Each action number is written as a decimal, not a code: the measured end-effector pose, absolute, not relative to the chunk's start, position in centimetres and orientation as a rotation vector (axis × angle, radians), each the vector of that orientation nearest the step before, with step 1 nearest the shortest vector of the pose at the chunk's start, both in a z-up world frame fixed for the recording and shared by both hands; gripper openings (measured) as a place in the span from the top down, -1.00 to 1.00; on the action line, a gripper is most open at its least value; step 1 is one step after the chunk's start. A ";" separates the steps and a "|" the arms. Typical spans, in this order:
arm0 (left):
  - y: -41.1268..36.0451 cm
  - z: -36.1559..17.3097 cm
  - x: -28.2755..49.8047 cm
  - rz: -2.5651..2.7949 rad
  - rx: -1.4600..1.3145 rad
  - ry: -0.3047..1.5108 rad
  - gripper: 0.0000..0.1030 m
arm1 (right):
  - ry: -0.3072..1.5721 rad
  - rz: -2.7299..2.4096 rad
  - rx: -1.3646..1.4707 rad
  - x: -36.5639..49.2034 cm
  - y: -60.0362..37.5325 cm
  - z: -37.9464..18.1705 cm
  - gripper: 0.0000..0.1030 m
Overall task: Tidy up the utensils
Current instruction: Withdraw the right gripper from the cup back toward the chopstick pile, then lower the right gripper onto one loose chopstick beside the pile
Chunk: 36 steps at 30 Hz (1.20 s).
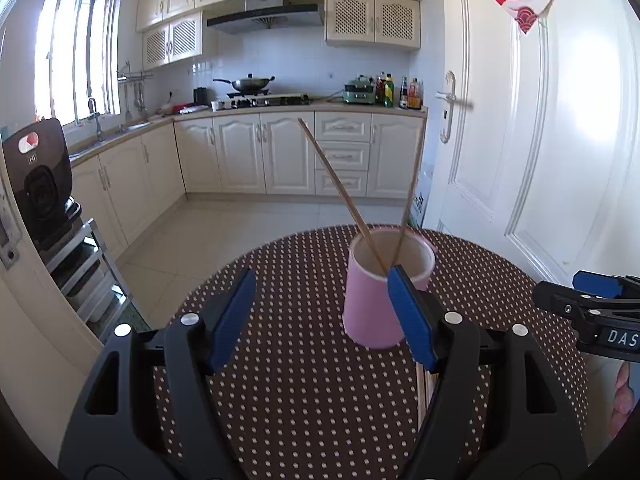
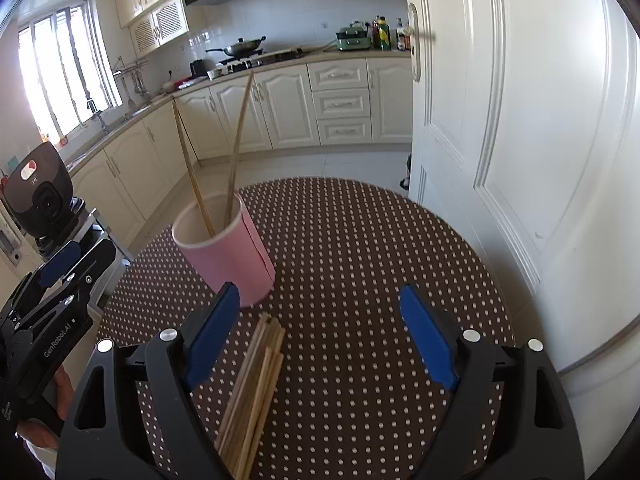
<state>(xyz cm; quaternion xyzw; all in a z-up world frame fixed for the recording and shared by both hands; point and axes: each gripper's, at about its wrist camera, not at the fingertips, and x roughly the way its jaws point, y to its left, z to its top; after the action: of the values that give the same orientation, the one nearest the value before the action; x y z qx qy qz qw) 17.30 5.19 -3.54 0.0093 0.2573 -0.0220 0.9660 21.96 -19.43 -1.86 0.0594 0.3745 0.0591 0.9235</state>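
A pink cup (image 1: 370, 304) stands on the round dotted table (image 1: 296, 380) with two wooden chopsticks (image 1: 340, 196) leaning in it. It also shows in the right wrist view (image 2: 232, 248), with the chopsticks (image 2: 192, 176) sticking up. A bundle of several chopsticks (image 2: 252, 392) lies flat on the table in front of the cup, between my right gripper's fingers. My left gripper (image 1: 322, 278) is open and empty, its right finger in front of the cup. My right gripper (image 2: 318, 296) is open and empty above the bundle.
The table (image 2: 360, 260) stands by a white door (image 2: 520, 120) on the right. A black appliance on a metal rack (image 1: 44, 184) stands at the left. Kitchen cabinets and a counter run along the back. The right gripper shows at the right edge of the left wrist view (image 1: 592, 308).
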 end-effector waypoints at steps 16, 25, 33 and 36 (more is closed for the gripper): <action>6.5 -10.0 15.3 0.023 -0.023 0.717 -0.32 | 0.964 0.119 0.083 19.9 -18.4 -8.4 -0.54; 6.9 -11.8 13.7 0.007 -0.014 0.779 -0.32 | 1.029 0.133 0.151 19.4 -18.0 -10.3 -0.54; 6.4 -12.8 12.8 -0.037 0.006 0.821 -0.32 | 1.039 0.107 0.095 19.1 -16.9 -11.6 -0.54; 6.1 -13.3 12.4 -0.057 0.002 0.838 -0.32 | 1.032 0.097 0.089 19.0 -16.8 -11.6 -0.54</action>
<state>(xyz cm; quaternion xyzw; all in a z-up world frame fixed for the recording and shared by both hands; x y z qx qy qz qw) 12.39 6.08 -13.31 0.0010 0.4066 -0.0276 0.9132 18.95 -16.80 -11.60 0.0427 0.4929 0.0464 0.8678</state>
